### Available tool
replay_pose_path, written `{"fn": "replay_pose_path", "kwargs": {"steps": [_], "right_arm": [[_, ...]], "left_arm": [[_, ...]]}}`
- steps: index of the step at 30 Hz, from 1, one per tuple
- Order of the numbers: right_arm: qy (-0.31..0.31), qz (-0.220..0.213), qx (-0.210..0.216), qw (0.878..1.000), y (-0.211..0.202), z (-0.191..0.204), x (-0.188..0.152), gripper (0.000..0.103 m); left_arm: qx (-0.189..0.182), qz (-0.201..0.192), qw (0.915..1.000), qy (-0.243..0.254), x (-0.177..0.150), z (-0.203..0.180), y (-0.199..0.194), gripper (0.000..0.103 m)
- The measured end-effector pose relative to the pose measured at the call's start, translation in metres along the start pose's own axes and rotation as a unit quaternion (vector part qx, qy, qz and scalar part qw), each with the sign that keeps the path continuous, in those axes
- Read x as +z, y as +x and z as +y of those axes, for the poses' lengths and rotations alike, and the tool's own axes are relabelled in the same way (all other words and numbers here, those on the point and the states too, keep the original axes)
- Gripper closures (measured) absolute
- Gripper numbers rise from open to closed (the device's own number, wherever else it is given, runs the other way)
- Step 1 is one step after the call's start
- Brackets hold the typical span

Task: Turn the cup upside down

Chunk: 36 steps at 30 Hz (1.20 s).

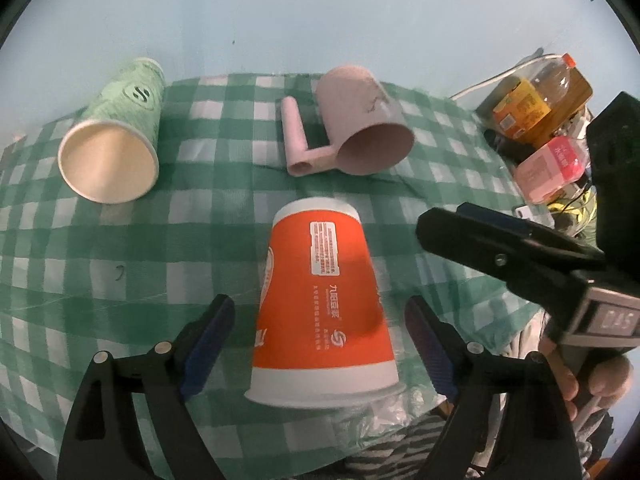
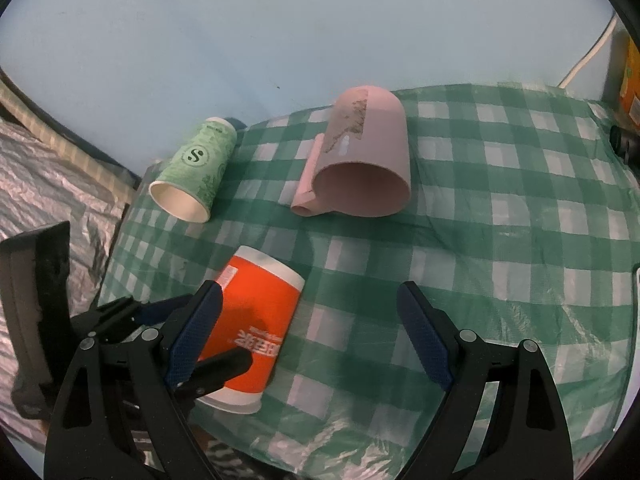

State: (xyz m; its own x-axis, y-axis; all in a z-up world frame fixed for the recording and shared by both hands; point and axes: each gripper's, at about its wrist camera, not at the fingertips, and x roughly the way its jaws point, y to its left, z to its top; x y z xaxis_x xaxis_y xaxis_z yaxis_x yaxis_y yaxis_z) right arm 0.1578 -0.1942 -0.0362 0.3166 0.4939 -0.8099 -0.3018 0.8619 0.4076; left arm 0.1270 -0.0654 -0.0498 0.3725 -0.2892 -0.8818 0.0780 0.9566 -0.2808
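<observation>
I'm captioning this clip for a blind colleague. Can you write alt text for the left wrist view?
An orange paper cup sits upside down on a green checked tablecloth between the open left gripper fingers, not touched. Behind it, a green paper cup and a pink mug lie on their sides; the right gripper enters from the right.

- Green paper cup: on its side, ahead and well left of the left gripper jaws, mouth facing them.
- Pink mug: on its side, ahead, slightly right.
- Checked tablecloth: beneath the jaws.
- Orange-capped bottle and pink carton: far right.
</observation>
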Motion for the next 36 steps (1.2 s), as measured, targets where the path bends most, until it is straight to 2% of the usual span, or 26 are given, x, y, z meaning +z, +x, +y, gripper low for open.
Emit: {"fn": "replay_pose_path", "kwargs": {"steps": [9,21,24,32,36], "right_arm": [[-0.006,-0.007,0.009,1.000,-0.007,0.010,0.004,0.015],[-0.004,0.024,0.021,0.999,0.015,0.023,0.000,0.015],[0.002,0.036,0.023,0.999,0.023,0.026,0.000,0.015],[0.022,0.085,0.031,0.996,0.057,0.035,0.000,0.015],[0.038,0.107,0.027,0.993,0.071,0.033,0.002,0.015]], "left_arm": [[-0.009,-0.020,0.9998,-0.006,-0.002,0.012,-0.024,0.015],[0.038,-0.054,0.9971,-0.038,-0.005,0.060,-0.045,0.015],[0.052,-0.054,0.9960,-0.047,-0.004,0.070,-0.039,0.015],[0.055,-0.028,0.9957,-0.070,-0.007,0.092,-0.010,0.015],[0.059,-0.027,0.9952,-0.073,-0.009,0.097,-0.003,0.015]]}}
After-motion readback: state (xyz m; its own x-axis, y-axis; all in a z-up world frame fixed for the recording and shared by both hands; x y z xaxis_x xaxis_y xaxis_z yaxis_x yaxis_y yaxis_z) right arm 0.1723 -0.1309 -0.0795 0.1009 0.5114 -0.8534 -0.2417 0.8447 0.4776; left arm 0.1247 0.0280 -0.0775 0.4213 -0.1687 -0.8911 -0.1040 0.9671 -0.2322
